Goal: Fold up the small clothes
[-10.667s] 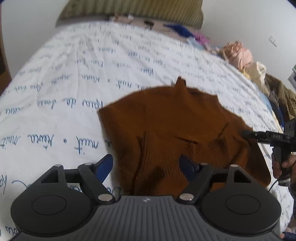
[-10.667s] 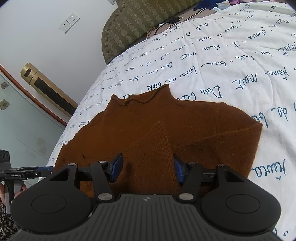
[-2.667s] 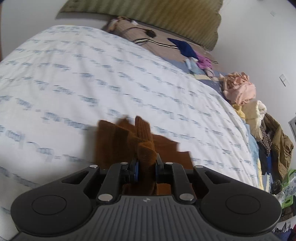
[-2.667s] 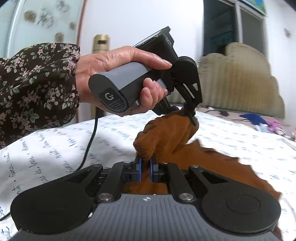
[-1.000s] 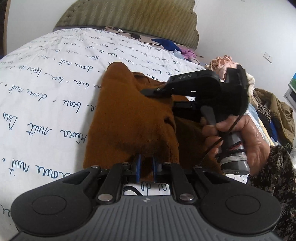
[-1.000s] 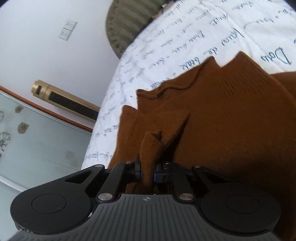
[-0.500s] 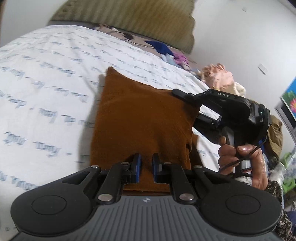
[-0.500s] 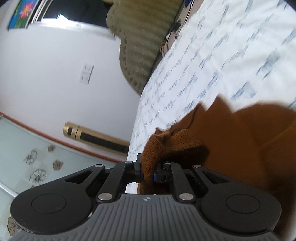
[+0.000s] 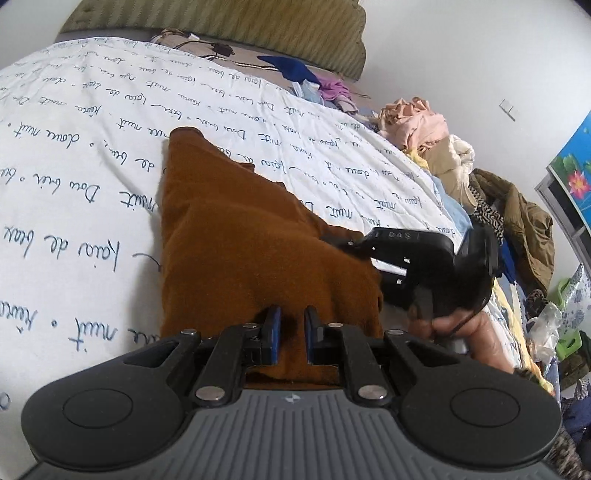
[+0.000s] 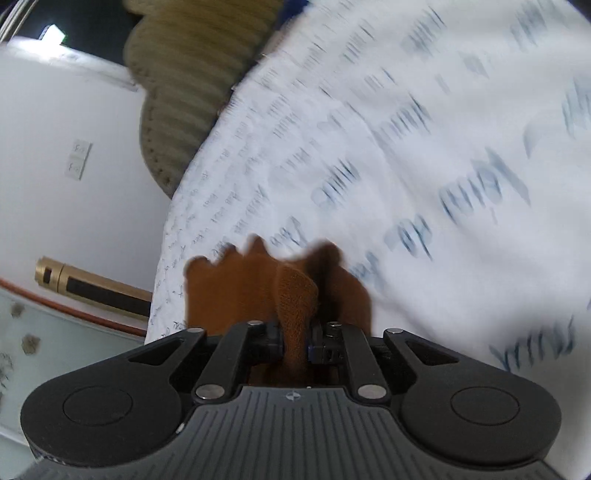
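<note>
A brown knit sweater [image 9: 229, 240] lies folded in a long shape on the white bed cover [image 9: 74, 166] with blue writing. At the bottom of the left wrist view my left gripper [image 9: 291, 325] is shut on the sweater's near edge, with fabric between its blue pads. A hand [image 9: 461, 328] holds my right gripper [image 9: 347, 245], which pinches the sweater's right edge. In the blurred right wrist view the right gripper [image 10: 296, 339] is shut on a bunched fold of the sweater [image 10: 258, 288] above the bed cover [image 10: 443, 147].
An olive headboard [image 9: 221, 22] stands at the far end of the bed. Blue and purple clothes [image 9: 295, 70], a pink and cream pile [image 9: 417, 122] and a brown jacket [image 9: 517, 221] line the right side. A gold cylinder [image 10: 92, 288] stands by the wall.
In the left wrist view the right gripper has moved right and down with its edge of the sweater. The sweater now lies flatter and longer. Both grippers keep their hold.
</note>
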### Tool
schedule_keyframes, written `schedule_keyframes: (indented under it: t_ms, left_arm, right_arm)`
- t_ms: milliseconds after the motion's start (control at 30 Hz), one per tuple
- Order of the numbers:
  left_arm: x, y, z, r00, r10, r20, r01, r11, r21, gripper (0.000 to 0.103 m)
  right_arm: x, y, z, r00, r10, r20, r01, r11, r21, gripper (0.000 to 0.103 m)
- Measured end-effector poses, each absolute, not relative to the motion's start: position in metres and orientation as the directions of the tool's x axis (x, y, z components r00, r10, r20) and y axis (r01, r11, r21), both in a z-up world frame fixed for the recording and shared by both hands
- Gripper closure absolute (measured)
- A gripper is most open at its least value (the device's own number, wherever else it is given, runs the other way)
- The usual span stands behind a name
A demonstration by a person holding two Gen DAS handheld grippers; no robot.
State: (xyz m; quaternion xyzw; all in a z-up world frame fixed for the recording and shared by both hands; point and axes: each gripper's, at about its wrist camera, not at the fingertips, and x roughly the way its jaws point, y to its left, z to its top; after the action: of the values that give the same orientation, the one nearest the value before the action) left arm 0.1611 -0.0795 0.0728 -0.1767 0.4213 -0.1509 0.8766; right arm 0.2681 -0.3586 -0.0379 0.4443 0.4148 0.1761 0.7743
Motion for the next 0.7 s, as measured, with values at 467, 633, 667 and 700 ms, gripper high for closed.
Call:
schedule_keyframes:
  t_ms: [467,633,667,700]
  left_arm:
    - [0.174,-0.051,0.086,0.651,-0.331,-0.683,0.094,0.928,-0.36,0.09]
    - [0.177,-0.059,0.064,0.613,-0.306,-0.728,0.122,0.947,-0.296,0.09]
    - [0.176,-0.061,0.055,0.591,-0.31,-0.744,0.13,0.948,-0.291,0.09]
    - [0.175,-0.063,0.049,0.574,-0.31,-0.758,0.136,0.949,-0.285,0.09]
  right_arm:
    - [0.168,-0.358,0.017,0.585,0.713,-0.388,-0.183,0.582,0.793,0.061]
    - [0.141,-0.334,0.007,0.549,0.719,-0.426,-0.212,0.612,0.762,0.056]
    - [0.142,-0.327,0.004,0.541,0.719,-0.436,-0.219,0.622,0.752,0.056]
    - [0.144,-0.32,0.001,0.535,0.712,-0.455,-0.219,0.636,0.74,0.056]
